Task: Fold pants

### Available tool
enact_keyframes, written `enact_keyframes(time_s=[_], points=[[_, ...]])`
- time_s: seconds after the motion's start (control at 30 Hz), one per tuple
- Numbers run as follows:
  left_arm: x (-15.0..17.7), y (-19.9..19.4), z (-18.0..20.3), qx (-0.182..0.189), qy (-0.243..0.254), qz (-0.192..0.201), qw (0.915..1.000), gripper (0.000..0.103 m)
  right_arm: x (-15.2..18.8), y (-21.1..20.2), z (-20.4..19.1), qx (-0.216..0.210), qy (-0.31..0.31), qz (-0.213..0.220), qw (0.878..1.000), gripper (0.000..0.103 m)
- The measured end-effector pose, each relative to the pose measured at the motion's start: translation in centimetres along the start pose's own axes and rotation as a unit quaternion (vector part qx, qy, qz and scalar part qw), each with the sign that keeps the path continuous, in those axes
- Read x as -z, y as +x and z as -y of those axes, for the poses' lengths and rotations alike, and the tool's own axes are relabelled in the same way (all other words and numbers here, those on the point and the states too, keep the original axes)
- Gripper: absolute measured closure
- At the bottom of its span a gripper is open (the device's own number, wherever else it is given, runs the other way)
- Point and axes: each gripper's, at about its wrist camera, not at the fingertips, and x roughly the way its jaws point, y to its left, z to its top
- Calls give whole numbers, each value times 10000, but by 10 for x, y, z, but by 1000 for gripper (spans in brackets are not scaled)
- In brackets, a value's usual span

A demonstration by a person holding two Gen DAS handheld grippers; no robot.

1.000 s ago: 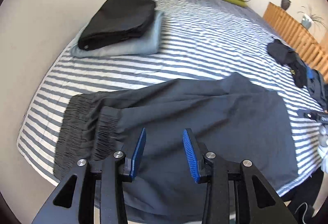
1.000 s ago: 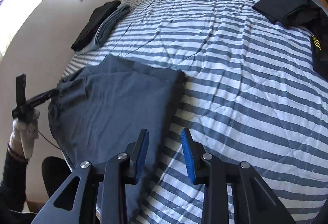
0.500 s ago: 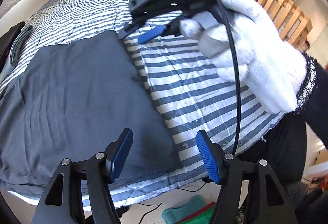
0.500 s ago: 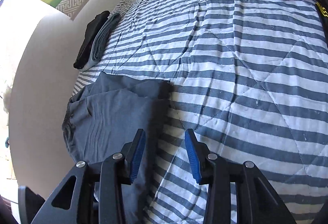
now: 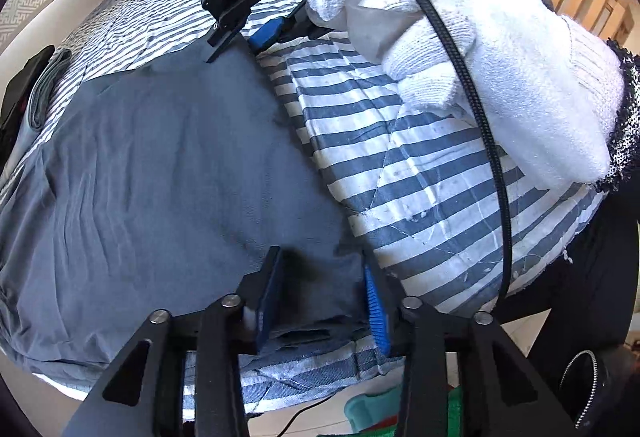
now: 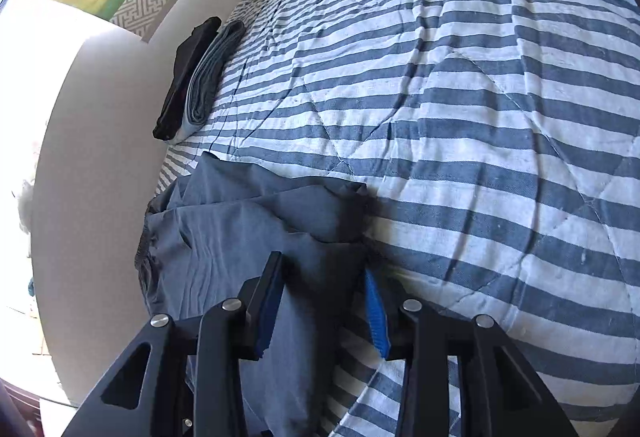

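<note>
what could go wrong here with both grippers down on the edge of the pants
The left gripper, jaws just closing, straddles the grey pants corner over the striped quilt; it may pinch quilt too. The right gripper sits at the layered edge and may catch only the top layer, giving a skewed fold.

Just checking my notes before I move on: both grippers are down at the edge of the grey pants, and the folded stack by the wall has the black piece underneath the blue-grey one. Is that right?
One detail is off. In the right wrist view, the folded stack has the black piece on top of the blue-grey one, not underneath. The rest holds: the left gripper and right gripper are both down at the edge of the grey pants.
</note>
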Motion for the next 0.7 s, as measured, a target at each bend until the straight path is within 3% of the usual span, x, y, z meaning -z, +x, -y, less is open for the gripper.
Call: enact_keyframes(time_s=[0.07, 0.2, 0.47, 0.6, 0.7], points=[[1, -3, -2, 120, -60, -18, 9999, 90, -1, 3, -3, 140, -26, -32, 9999, 83], [0, -10, -21, 655, -463, 28, 9968, 99, -2, -1, -12, 283, -194, 24, 9994, 95], [5, -74, -68, 1224, -914, 787, 9851, 99, -10, -20, -44, 300, -119, 289, 9991, 99], [19, -110, -117, 1369, -1356, 1169, 9743, 99, -19, -23, -84, 222, -204, 428, 9986, 99], [43, -139, -161, 1262, -1714, 1468, 9660, 99, -28, -16, -125, 197, -387, 499, 9978, 99]])
